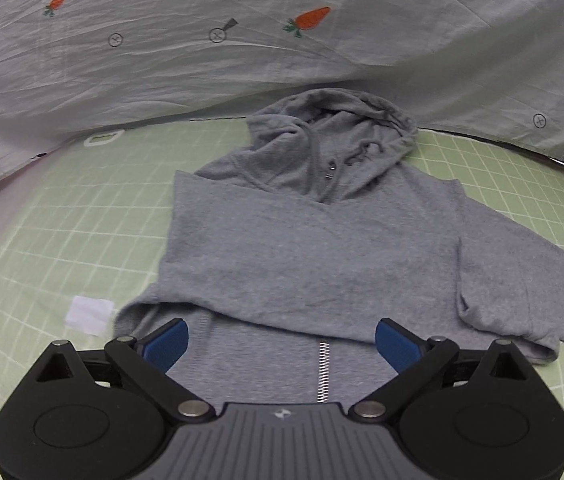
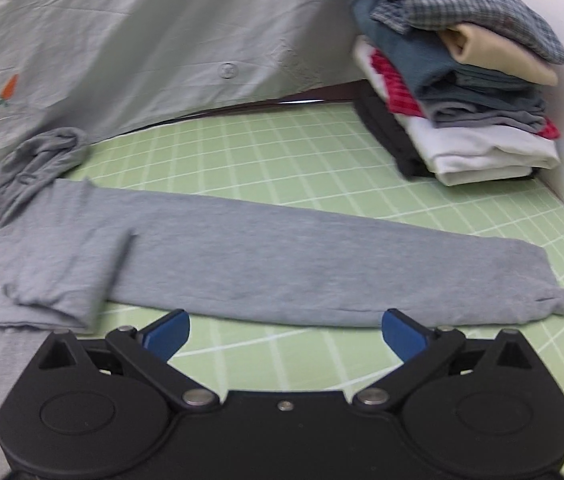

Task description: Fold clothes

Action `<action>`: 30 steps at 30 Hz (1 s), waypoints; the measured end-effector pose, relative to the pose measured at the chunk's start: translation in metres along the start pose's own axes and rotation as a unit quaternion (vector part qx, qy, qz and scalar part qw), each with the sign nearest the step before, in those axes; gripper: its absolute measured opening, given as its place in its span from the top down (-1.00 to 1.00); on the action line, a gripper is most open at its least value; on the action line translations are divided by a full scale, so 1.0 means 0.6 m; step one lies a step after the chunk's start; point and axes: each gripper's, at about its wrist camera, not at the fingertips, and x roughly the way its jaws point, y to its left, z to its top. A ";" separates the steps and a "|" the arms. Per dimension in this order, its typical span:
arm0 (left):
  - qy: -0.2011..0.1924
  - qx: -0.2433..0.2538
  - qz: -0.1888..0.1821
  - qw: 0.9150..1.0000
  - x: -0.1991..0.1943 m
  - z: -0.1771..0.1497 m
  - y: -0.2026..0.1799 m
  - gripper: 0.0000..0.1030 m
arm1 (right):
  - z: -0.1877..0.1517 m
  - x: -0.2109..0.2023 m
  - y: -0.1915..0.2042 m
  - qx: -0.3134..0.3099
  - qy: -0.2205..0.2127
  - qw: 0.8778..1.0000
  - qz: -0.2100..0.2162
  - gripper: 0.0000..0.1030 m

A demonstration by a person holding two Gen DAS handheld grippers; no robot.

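A grey zip hoodie (image 1: 306, 240) lies flat on the green grid mat (image 1: 42, 240), hood at the far side. One sleeve is folded across its chest. The other sleeve (image 2: 322, 256) stretches out to the right over the mat. My left gripper (image 1: 282, 344) is open and empty just above the hoodie's lower front, by the zip. My right gripper (image 2: 286, 332) is open and empty over bare mat (image 2: 282, 152), just short of the outstretched sleeve's near edge.
A stack of folded clothes (image 2: 462, 92) stands at the far right corner against a white wall. A pale sheet with carrot prints (image 1: 242, 40) hangs along the back. A small white patch (image 1: 90, 314) lies on the mat left of the hoodie.
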 end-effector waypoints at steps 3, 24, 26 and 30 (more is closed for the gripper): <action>0.003 0.005 -0.035 0.999 0.020 0.018 -0.045 -0.80 | 0.010 0.023 -0.036 0.019 0.003 1.000 -0.010 -1.00; 0.086 0.056 -0.160 0.982 0.133 0.050 -0.188 0.88 | 0.041 0.137 -0.065 0.004 0.001 1.000 -0.013 -1.00; 0.082 0.059 -0.163 0.981 0.129 0.049 -0.188 0.95 | 0.039 0.140 -0.062 0.001 0.002 1.000 -0.010 -1.00; 0.068 0.046 -0.170 0.982 0.115 0.050 -0.173 0.96 | 0.037 0.135 -0.060 -0.004 0.011 1.000 -0.006 -1.00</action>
